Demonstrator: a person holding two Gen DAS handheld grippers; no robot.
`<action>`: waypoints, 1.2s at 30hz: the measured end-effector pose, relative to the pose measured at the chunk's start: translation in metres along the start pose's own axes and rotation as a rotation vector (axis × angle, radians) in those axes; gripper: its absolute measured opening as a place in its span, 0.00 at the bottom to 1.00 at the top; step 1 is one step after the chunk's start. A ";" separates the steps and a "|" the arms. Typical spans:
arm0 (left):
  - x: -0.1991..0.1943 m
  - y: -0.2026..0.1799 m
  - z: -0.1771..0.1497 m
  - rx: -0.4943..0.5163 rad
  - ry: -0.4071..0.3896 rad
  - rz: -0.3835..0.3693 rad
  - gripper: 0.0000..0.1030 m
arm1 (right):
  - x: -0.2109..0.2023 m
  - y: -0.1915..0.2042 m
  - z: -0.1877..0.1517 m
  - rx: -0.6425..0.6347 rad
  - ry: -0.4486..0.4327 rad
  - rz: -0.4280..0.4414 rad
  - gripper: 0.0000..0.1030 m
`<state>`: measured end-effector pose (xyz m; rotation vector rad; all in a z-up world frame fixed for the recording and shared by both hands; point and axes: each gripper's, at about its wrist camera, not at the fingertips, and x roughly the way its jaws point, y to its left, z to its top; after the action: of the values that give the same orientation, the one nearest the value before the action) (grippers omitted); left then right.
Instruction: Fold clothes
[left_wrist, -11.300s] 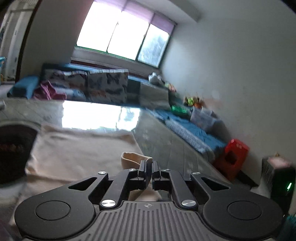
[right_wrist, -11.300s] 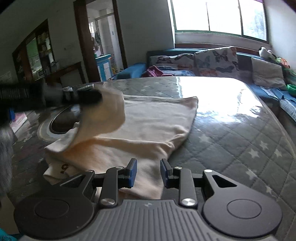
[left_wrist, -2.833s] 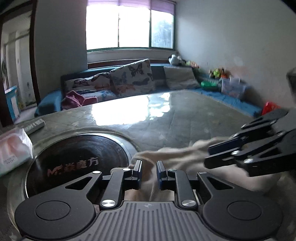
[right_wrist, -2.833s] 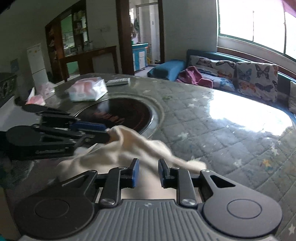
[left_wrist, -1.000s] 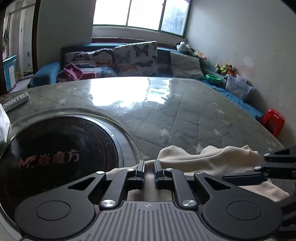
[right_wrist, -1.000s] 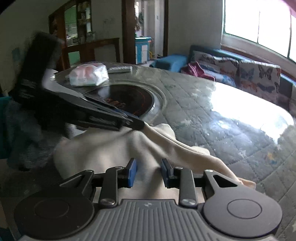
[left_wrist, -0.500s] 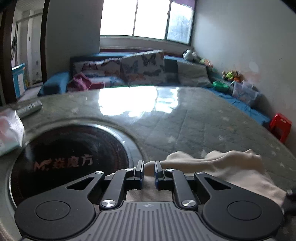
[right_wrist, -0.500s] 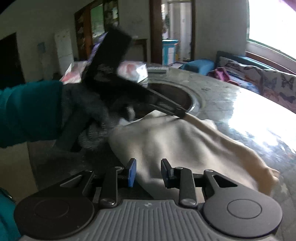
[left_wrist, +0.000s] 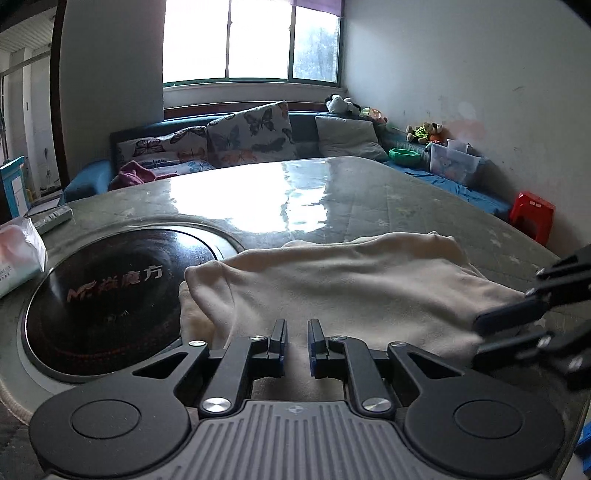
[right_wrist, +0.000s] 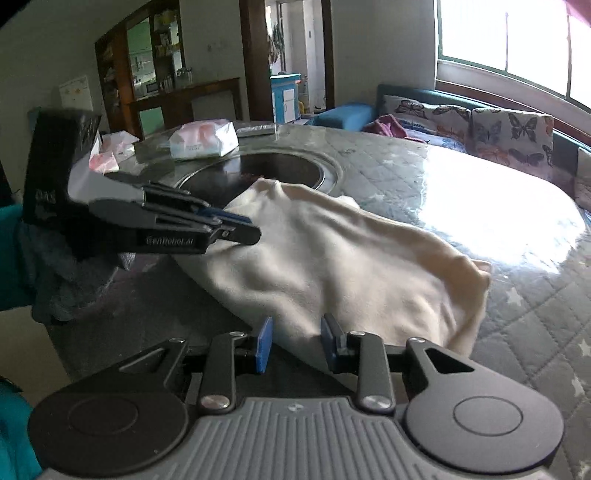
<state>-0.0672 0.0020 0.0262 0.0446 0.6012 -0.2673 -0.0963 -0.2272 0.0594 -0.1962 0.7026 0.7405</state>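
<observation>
**A:** Logging the cream garment (left_wrist: 351, 280) as lying on the table (left_wrist: 369, 192) in a loose, layered heap. Noting one end lapping over the rim of the black cooktop insert (left_wrist: 110, 280) and the far corner sticking up beside the window glare.

**B:** Recording the left gripper (left_wrist: 296, 343) as hovering over the near hem, parted by a narrow gap, pinching nothing visible. Recording the right gripper (right_wrist: 295, 343) as spread wider, straddling the near edge, also clamping no fabric.

**A:** Flagging risks. Judging the layers as sitting uneven, so closing on the hem here is likely catching only the top sheet and peeling the heap apart.

**B:** Adding a second: dragging the cloth across the glossy table is probably letting the lower layers slide and skew any crease.

**A:** Also worrying about the end on the insert: pulling sideways is risking a snag on the raised rim, or leaving that end trailing.

**B:** Noting both tools working close together along one edge. Judging a clash of fingers as possible if converging.

**A:** Not judging the stage: fitting either a partly folded piece or a rough finished bundle awaiting smoothing.
</observation>
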 end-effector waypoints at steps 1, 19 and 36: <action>0.000 -0.001 0.000 0.000 -0.001 0.002 0.13 | -0.003 -0.002 0.001 0.014 -0.012 -0.006 0.27; -0.015 0.023 -0.006 -0.120 -0.014 0.078 0.21 | 0.000 -0.036 -0.008 0.124 -0.029 -0.084 0.28; -0.028 0.023 -0.024 -0.214 0.047 -0.022 0.30 | -0.021 -0.036 -0.025 0.086 0.024 -0.128 0.28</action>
<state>-0.0963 0.0336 0.0215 -0.1625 0.6748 -0.2220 -0.0958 -0.2755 0.0509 -0.1699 0.7361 0.5852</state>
